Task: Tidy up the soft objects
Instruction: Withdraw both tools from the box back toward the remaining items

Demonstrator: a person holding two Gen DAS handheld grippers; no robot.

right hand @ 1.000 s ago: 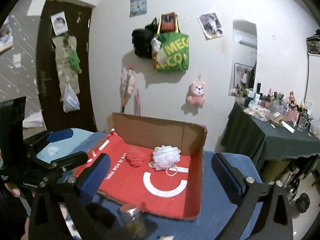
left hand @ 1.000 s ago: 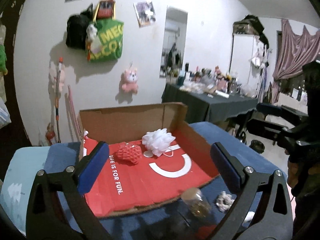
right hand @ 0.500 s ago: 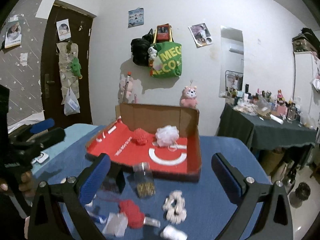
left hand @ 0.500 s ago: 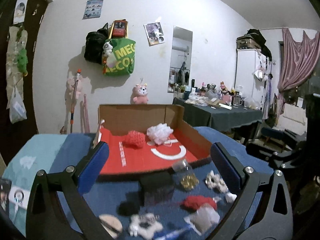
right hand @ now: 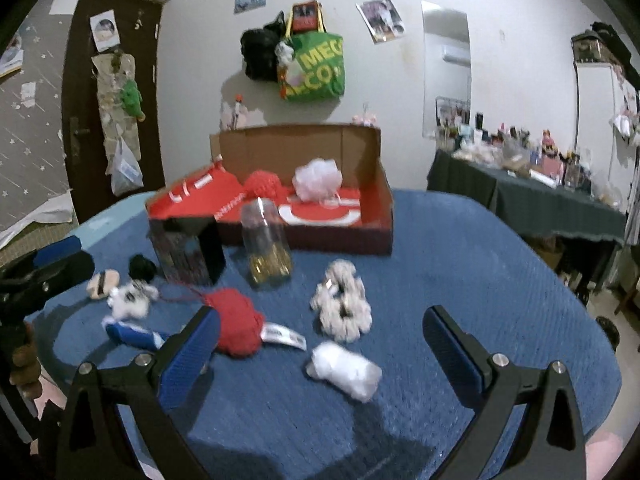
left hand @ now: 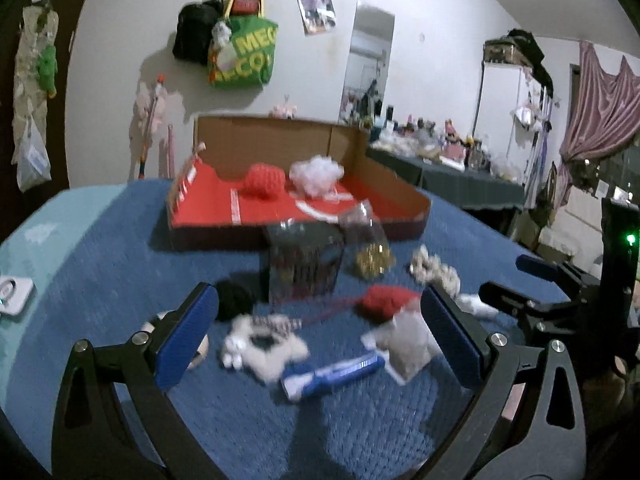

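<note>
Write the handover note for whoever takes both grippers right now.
Left gripper and right gripper: both open, empty, above the blue cloth.
Done: red knit ball and white mesh pouf lie in the cardboard box.
Left, on the cloth: red yarn ball, cream scrunchie, white soft roll, fuzzy white scrunchie.
Jar and black box are not soft; leave them.

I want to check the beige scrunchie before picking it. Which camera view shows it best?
The right wrist view: the beige scrunchie lies near the middle, whole, its ring shape clear, on the blue cover. The left wrist view shows it smaller, farther off to the right and more blurred.
</note>
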